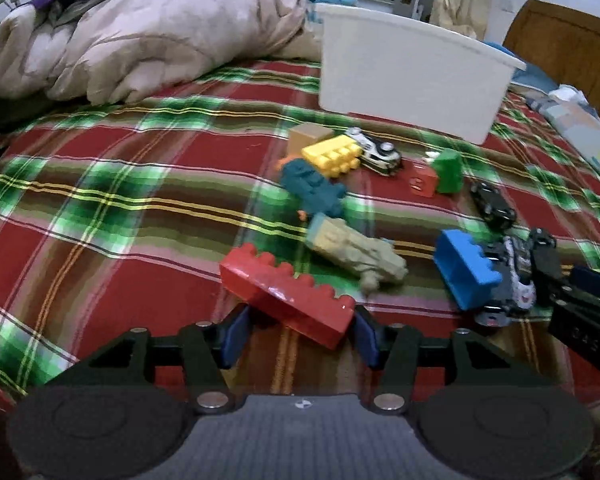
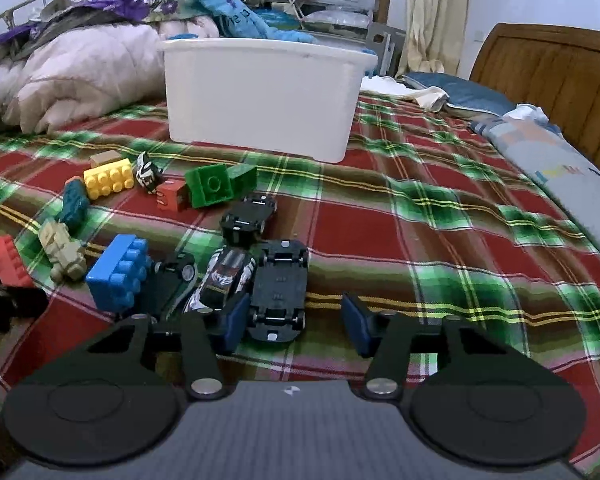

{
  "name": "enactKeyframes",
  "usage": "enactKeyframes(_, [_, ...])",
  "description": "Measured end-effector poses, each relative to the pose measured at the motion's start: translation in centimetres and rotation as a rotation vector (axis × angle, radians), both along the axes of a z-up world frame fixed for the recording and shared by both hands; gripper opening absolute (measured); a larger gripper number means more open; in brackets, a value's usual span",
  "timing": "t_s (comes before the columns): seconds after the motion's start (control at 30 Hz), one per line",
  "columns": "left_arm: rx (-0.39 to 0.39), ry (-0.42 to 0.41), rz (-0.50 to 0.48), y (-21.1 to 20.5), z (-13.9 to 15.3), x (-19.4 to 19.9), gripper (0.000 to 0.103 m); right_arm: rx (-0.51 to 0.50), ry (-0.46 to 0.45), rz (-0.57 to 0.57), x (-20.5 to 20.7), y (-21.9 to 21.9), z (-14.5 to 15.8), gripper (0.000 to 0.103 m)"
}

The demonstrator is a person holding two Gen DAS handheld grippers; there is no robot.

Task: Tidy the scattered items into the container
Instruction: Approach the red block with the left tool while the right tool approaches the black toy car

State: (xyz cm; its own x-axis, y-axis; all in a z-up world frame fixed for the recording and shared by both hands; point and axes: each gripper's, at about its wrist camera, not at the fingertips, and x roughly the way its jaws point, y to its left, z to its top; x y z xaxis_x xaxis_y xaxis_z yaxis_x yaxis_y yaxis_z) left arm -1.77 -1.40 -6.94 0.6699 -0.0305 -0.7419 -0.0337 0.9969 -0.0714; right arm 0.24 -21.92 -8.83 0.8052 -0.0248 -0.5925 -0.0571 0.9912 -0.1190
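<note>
A long red brick (image 1: 288, 296) lies slantwise on the plaid bedspread between the pads of my left gripper (image 1: 300, 316). Its right end is at the right pad, and I see a small gap at the left pad, so the jaws are open. My right gripper (image 2: 296, 308) is open around an upside-down black toy car (image 2: 278, 288). The left pad (image 2: 236, 320) is against the car's side and the right pad (image 2: 356, 324) stands well clear. The white plastic container (image 1: 412, 80) (image 2: 260, 96) stands farther back on the bed.
More toys are scattered ahead: a blue brick (image 2: 118, 276), a yellow brick (image 2: 108, 180), a green brick (image 2: 216, 186), a tan figure (image 2: 62, 252), a teal figure (image 1: 312, 190) and several toy cars. A heaped quilt (image 1: 140, 40) lies left, pillows and a wooden headboard (image 2: 548, 68) right.
</note>
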Motion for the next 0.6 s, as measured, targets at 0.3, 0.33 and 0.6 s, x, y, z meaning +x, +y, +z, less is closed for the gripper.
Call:
enactKeyframes(0.3, [-0.059, -0.014, 0.0, 2.1, 0.2, 1.0, 0.057, 0.002, 0.009, -0.001, 0.4, 0.2, -0.4, 0.038])
enactKeyframes(0.33, [-0.066, -0.014, 0.003, 2.3, 0.2, 1.1, 0.057, 0.002, 0.008, -0.001, 0.4, 0.3, -0.4, 0.038])
enactKeyframes(0.6, [-0.043, -0.036, -0.047, 2.4, 0.0, 1.8, 0.051, 0.011, 0.004, 0.014, 0.6, 0.4, -0.3, 0.033])
